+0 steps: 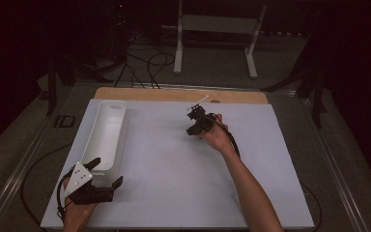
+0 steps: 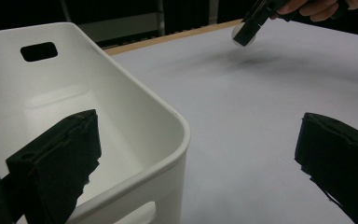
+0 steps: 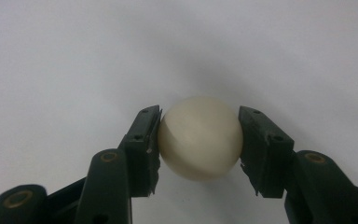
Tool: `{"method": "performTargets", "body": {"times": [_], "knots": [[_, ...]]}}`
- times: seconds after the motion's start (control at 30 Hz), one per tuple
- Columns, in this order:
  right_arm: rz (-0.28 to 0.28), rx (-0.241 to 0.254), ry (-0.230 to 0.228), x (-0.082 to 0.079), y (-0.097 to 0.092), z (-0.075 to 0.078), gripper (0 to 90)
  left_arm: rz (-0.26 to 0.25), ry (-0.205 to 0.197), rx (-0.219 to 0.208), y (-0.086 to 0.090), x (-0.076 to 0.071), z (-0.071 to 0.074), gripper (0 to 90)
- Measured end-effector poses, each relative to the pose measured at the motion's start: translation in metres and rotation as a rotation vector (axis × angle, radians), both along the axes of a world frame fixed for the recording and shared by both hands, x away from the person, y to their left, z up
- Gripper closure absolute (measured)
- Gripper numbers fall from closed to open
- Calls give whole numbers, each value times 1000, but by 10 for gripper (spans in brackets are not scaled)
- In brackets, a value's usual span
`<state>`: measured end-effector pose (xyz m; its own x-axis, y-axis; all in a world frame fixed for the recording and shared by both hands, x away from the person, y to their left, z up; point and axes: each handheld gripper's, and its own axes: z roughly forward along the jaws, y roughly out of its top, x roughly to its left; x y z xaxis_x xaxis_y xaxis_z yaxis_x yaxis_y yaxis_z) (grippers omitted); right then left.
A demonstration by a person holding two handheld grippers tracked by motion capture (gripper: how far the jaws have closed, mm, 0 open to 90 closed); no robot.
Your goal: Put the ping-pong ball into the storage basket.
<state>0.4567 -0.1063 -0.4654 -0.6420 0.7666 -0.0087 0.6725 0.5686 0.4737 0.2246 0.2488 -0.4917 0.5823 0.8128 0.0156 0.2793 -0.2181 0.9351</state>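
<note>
Nearest the lens in the right gripper view: the right tool (image 3: 199, 142), its two black jaws clamped on either side of a cream-white ball (image 3: 200, 138). Pads press on the ball's left and right flanks; the ball's lower edge sits clear between them. Jaw roots cut off by the bottom of the frame. White worktop (image 3: 74, 56) behind; whether the ball touches it or hangs just above, cannot tell from here.

High view: right tool (image 1: 193, 116) held over the far middle of the worktop (image 1: 174, 183), hand (image 1: 216, 137) behind it. Ball itself too small and dark to make out there. A thin pale stick-like part juts up from the tool toward the wooden strip (image 1: 174, 94) at the worktop's far edge; what it is, unclear.

Left tool (image 1: 107, 174) at the near left corner, jaws spread wide, nothing between them. One jaw lies over the near end of the white bin (image 1: 107, 130); the left gripper view puts that jaw inside the bin (image 2: 135, 107), the other out over bare worktop. The bin's near end is cut off; its far wall shows a handle slot. Floor beyond is dim; cables and a white frame barely readable.
</note>
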Motion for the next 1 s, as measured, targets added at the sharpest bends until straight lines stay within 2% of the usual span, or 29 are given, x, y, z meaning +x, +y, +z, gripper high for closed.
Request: {"method": "performTargets", "body": {"times": [1.0], "knots": [[37, 16, -44, -5, 8, 25, 501, 1, 0, 1, 0, 0, 0, 9]]}}
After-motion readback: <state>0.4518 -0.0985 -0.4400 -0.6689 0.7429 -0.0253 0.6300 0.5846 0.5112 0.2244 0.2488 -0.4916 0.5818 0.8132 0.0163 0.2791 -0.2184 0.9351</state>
